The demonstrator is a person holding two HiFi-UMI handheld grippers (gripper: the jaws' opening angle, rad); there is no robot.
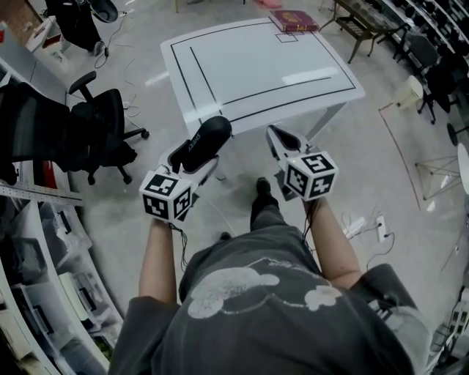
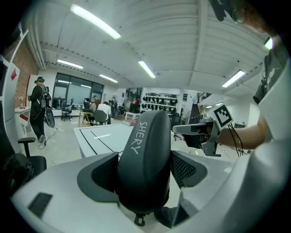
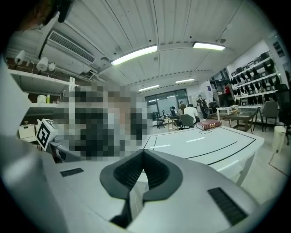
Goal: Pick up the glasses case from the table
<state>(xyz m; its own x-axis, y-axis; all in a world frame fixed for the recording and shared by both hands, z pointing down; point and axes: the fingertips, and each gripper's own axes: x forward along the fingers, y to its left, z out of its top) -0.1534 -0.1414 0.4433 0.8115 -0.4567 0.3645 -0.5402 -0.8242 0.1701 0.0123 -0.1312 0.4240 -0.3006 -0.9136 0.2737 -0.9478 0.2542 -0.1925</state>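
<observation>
The glasses case (image 1: 207,138) is a black oval hard case with pale lettering. It is off the table and stands up between the jaws of my left gripper (image 1: 195,164), which is shut on it, over the floor just short of the white table's (image 1: 249,69) near edge. Up close in the left gripper view, the case (image 2: 146,154) fills the gap between both pads of the left gripper (image 2: 144,175). My right gripper (image 1: 277,139) is beside it at the right, shut with nothing between its pads; its closed tips (image 3: 142,159) point toward the table (image 3: 207,144).
A dark red book (image 1: 293,20) lies at the table's far right corner. Black office chairs (image 1: 99,124) stand on the floor at the left, with shelving along the left edge. Cables and a power strip (image 1: 370,225) lie on the floor at the right. People sit at far desks (image 2: 97,113).
</observation>
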